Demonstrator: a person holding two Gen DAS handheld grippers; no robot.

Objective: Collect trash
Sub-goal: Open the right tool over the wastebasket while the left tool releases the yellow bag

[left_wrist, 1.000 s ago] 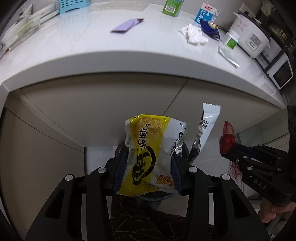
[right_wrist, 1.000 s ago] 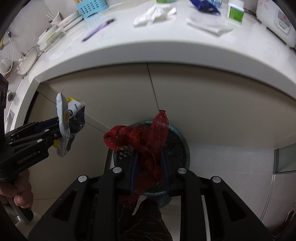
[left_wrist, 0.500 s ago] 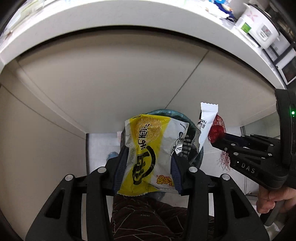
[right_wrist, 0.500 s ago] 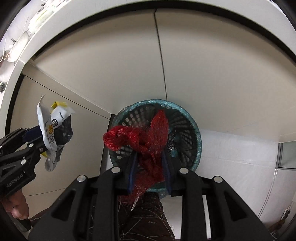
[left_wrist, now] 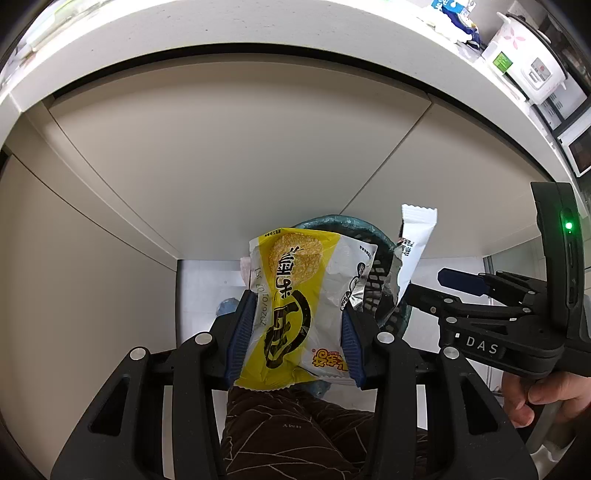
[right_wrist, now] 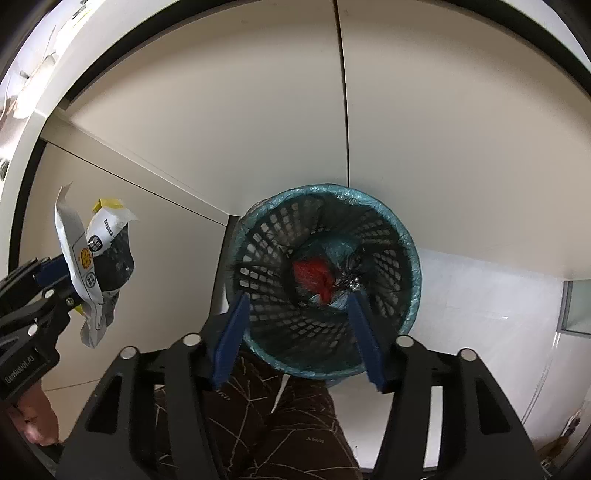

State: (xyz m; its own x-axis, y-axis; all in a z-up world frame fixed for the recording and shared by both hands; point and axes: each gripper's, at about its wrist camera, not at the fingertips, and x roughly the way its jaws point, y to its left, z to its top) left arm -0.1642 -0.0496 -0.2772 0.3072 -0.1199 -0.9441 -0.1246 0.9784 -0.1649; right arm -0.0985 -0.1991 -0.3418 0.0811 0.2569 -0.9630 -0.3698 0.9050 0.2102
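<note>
The red mesh bag [right_wrist: 314,277] has just been dropped into the wastebasket [right_wrist: 399,229] from the now-spread right claw [right_wrist: 295,332], so next up is probably the yellow snack wrapper [left_wrist: 295,295] still pinched in the left claw [left_wrist: 295,321] above it.

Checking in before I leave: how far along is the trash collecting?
Done: red mesh netting lies inside the lined black basket bin, below the open right gripper. In hand: left gripper grips yellow-and-white snack wrappers. Left: dropping those; items remain on the white countertop.

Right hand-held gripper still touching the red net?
Apart. The right wrist view shows the right hand-held gripper open and empty, and the red net lying at the bottom of the bin.
</note>
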